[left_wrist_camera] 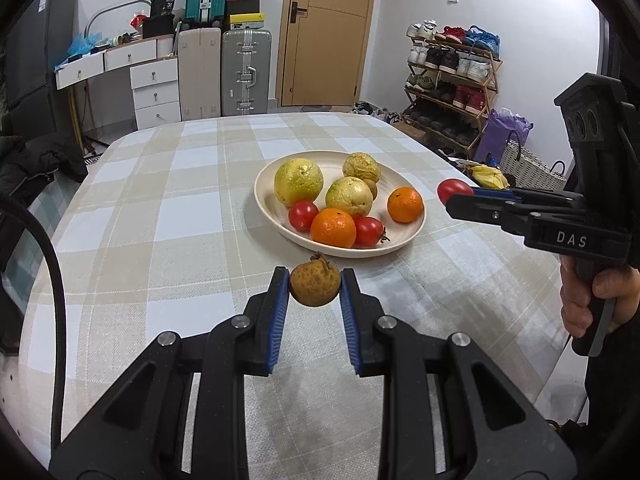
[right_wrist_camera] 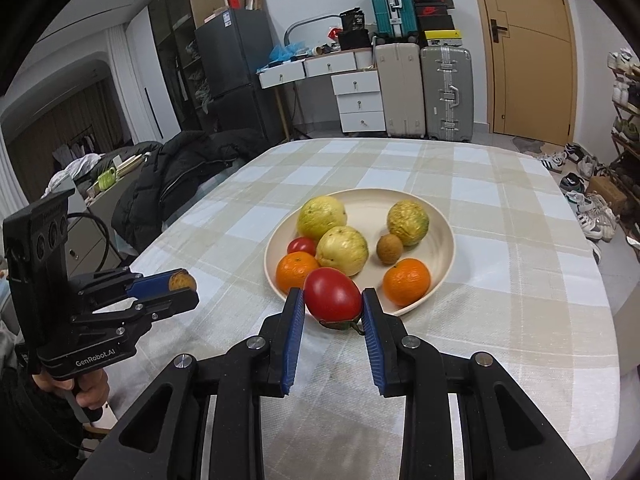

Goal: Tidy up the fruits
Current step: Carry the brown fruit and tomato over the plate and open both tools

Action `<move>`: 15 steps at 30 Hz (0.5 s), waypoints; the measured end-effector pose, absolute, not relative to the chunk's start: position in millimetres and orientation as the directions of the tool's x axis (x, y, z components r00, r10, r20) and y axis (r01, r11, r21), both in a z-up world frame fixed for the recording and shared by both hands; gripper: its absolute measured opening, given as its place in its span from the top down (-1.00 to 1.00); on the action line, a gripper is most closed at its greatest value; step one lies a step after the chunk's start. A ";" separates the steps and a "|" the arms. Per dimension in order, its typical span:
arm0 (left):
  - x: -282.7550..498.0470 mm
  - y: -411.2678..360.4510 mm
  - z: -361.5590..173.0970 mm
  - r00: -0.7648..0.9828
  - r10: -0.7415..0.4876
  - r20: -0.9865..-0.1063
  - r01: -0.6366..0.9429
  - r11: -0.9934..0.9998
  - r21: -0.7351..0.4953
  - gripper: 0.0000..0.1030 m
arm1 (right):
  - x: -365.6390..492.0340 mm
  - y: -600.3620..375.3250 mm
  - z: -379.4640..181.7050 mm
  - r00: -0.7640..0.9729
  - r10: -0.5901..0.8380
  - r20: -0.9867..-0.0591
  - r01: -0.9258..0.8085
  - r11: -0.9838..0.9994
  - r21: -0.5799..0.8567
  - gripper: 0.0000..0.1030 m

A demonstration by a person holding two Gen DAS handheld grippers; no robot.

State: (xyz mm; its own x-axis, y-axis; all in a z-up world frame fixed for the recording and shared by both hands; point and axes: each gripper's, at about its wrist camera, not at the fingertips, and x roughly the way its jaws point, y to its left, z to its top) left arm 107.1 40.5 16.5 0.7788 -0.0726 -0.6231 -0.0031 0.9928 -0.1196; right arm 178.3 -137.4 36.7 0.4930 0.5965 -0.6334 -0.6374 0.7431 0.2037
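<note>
Evidently both grippers were loaded for the plate (left_wrist_camera: 416, 216): the left gripper (left_wrist_camera: 315, 290) pinched a small brown fruit (left_wrist_camera: 315, 285) just short of its near rim. The right gripper (right_wrist_camera: 333, 304) clamped a red tomato (right_wrist_camera: 332, 295) over that rim, probably to join the fruit already gathered there.

right gripper (left_wrist_camera: 452, 196) body: white letters "DAS", on the dark block behind its jaws.
left gripper (right_wrist_camera: 186, 288) base: "GenRobot.AI" in white, below and behind its jaws.
Other print: too small to read.
</note>
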 end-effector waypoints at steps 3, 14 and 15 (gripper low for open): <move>108.2 37.5 18.2 0.784 -0.073 -0.617 0.001 0.993 -0.117 0.55 | 181.5 -142.3 36.8 0.500 0.594 -0.630 -0.626 0.751 0.211 0.43; 124.0 26.7 25.7 0.800 -0.079 -0.595 0.012 0.993 -0.116 0.55 | 188.9 -151.7 35.2 0.516 0.590 -0.621 -0.603 0.765 0.226 0.43; 126.2 25.7 25.5 0.800 -0.082 -0.594 0.014 0.993 -0.119 0.55 | 189.1 -153.0 34.9 0.516 0.592 -0.619 -0.602 0.765 0.230 0.43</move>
